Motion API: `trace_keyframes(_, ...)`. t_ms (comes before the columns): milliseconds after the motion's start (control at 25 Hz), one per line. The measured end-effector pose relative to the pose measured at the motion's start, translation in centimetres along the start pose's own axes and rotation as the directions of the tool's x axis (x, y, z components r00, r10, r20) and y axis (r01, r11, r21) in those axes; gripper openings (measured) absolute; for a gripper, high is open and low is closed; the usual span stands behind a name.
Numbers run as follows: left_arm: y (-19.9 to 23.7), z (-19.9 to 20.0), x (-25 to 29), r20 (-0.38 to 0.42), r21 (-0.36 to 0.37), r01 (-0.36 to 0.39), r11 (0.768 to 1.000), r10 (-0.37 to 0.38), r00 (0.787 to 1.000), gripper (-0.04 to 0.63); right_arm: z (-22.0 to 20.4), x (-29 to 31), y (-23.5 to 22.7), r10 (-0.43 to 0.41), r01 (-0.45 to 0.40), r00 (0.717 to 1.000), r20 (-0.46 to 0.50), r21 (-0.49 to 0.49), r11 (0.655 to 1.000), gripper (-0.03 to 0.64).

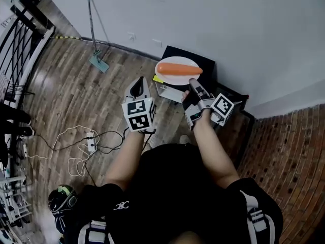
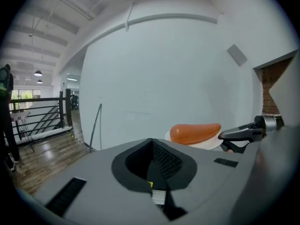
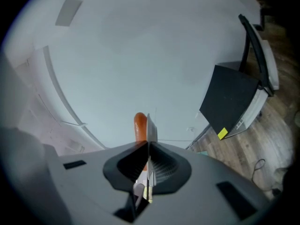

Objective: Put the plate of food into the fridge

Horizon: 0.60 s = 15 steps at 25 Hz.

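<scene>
The right gripper (image 1: pixel 193 83) gripped the plate (image 1: pixel 166 76) by its rim, level so the food (image 1: pixel 179 68) would not slide, above the fridge (image 1: pixel 202 63). The left gripper (image 1: pixel 138 86), clenched empty, hung beside it, free for the door.

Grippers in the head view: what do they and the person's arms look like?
The left gripper and the right gripper both have light grey bodies and black ribbed jaw pads. Each carries a white cube with black square markers. No cables show on them. The person wears a black short-sleeved top.
</scene>
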State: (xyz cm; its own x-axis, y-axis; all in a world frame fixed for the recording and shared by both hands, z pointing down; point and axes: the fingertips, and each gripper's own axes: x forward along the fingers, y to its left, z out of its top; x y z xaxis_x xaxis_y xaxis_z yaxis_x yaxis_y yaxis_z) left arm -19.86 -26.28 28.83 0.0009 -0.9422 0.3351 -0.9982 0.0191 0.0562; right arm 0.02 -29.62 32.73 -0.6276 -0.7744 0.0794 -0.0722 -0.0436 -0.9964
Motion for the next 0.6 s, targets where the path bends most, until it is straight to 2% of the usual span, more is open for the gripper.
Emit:
trace_keyframes(280,1.2,-1.8,0.6,-0.047,0.017,0.126,0.992,-0.125,0.991,-0.005,-2.6,-2.0,-3.0,-0.041,0.039,0.993,0.111,0.021,0.999,0.029)
trace_keyframes(480,1.2,-6.3,1.1,-0.1,0.025,0.228,0.973,-0.225,0.969,-0.005,-5.1,-4.2,-8.0,-0.077,0.073,0.984,0.16,0.026,0.997,0.029)
trace_keyframes(600,1.4,-9.9,2.4,-0.133,-0.003,0.248,0.969,-0.246,0.96,-0.005,-5.5,-5.3,-12.8,-0.122,0.113,0.973,0.197,0.057,0.992,0.029)
